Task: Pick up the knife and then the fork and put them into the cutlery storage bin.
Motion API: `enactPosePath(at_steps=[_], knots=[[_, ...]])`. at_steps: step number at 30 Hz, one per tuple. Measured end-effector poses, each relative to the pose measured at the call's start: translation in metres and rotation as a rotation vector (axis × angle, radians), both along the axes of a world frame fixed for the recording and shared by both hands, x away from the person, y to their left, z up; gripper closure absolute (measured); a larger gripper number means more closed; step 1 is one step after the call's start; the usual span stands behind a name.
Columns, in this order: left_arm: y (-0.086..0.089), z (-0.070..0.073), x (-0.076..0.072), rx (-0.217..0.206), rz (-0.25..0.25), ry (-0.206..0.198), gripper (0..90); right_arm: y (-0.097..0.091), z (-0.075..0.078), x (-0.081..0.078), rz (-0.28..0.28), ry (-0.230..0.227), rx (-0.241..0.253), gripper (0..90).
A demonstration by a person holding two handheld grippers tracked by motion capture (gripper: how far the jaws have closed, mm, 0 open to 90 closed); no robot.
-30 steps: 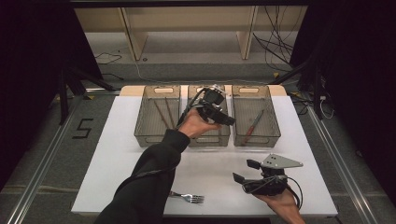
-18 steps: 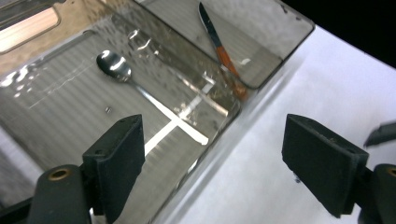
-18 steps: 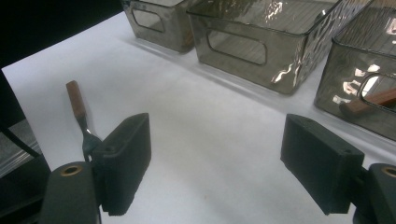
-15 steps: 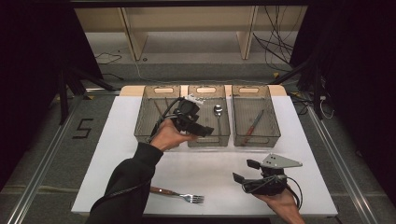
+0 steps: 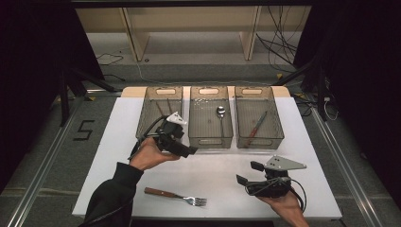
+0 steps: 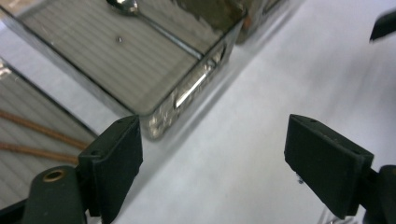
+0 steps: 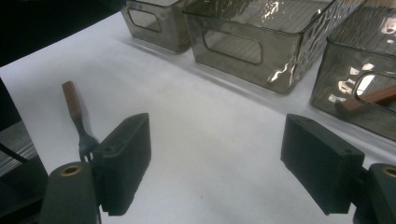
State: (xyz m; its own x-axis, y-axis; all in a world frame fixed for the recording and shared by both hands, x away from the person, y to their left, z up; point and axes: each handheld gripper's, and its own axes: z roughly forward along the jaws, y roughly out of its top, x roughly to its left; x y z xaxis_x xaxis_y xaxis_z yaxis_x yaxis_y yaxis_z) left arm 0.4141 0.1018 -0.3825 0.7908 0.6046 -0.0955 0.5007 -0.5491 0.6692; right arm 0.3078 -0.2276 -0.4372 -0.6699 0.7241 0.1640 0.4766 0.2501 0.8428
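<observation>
Left gripper (image 5: pixel 187 151) open, empty, fork (image 5: pixel 177 196) near, below

Left tongs (image 5: pixel 182 150) just opened wide, empty; right tongs (image 5: pixel 249 173) open, empty

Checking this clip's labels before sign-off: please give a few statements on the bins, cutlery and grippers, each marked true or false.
1. The spoon lies in the middle bin. True.
2. The fork lies in the left bin. False: it lies on the table, near the front edge.
3. The left gripper holds the spoon. False: its jaws are open, nothing between them.
4. The right gripper is open. True.
5. The right bin is empty. False: a red-handled utensil lies in it.
</observation>
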Motion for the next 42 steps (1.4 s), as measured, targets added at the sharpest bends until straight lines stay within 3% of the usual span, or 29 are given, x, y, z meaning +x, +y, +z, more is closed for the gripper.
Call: enactPosePath(at_steps=[15, 20, 30, 33, 37, 42], knots=[[0.031, -0.023, -0.025, 0.045, -0.030, 0.013, 17.6, 0.001, 0.000, 0.000, -0.001, -0.004, 0.002, 24.9], [0.033, -0.025, -0.037, 0.124, -0.058, 0.015, 17.6, 0.000, 0.000, 0.000, 0.000, -0.003, 0.002, 24.8], [0.032, -0.032, -0.057, 0.243, -0.126, 0.031, 17.5, 0.002, 0.000, 0.000, 0.005, -0.005, -0.003, 24.7], [0.030, -0.037, -0.061, 0.264, -0.147, 0.048, 17.5, 0.002, 0.000, 0.000, 0.006, -0.004, -0.003, 24.8], [0.028, -0.047, -0.066, 0.336, -0.195, 0.093, 17.8, 0.001, 0.000, 0.000, 0.006, -0.004, -0.004, 24.8], [0.025, -0.055, -0.073, 0.408, -0.232, 0.120, 20.0, 0.001, 0.000, 0.000, 0.007, -0.002, -0.005, 24.8]])
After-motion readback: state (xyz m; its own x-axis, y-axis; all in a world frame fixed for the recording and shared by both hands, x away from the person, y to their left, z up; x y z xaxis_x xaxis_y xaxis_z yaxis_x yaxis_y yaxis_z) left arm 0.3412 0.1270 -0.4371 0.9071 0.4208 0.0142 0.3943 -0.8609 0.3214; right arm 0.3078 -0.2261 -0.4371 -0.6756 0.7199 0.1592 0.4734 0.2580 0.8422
